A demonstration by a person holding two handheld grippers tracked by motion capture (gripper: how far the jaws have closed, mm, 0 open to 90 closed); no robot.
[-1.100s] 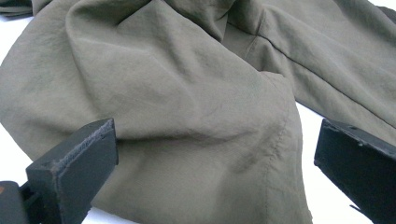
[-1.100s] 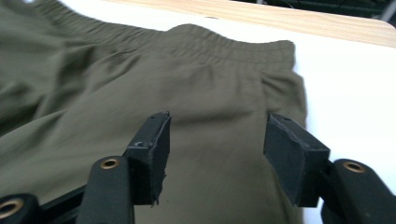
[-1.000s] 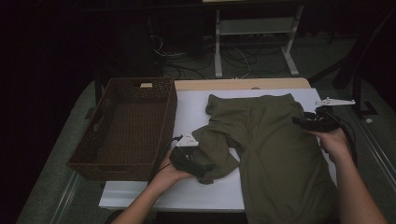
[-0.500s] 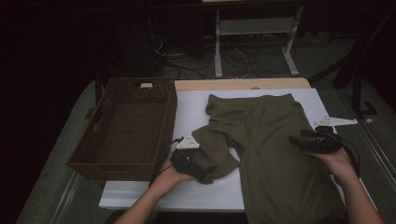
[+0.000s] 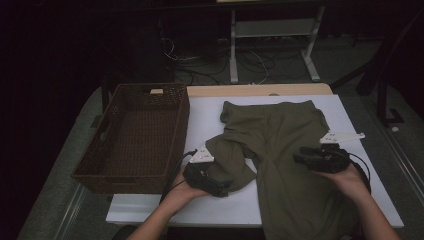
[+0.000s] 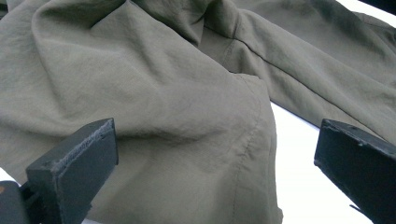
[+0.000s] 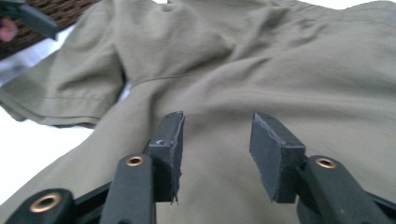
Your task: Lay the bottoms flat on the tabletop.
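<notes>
An olive-green shirt [image 5: 285, 150] lies spread on the white tabletop [image 5: 210, 120], its lower part running off the near edge between the person's forearms. The left tool [image 5: 212, 182] sits at the shirt's folded-over sleeve [image 5: 227, 160], on the side nearest the wicker basket [image 5: 135, 135]. In the left gripper view its two black jaws stand wide apart, with the sleeve's rumpled cloth [image 6: 187, 116] lying in front of and below them and a strip of bare tabletop showing by one jaw; nothing is pinched between the pads.

The right tool [image 5: 306, 160] hovers over the body of the shirt, on the side away from the basket, pointing across the cloth toward the left tool. Its jaws have just been closing and now stand partway apart. In the right gripper view the shirt's smooth fabric [image 7: 280, 79] stretches out ahead of and under the jaws, and the gap between the pads holds no cloth. Beyond the right tool's jaws, the folded sleeve [image 7: 70, 88] lies off to one side, with the basket's weave behind it.
</notes>
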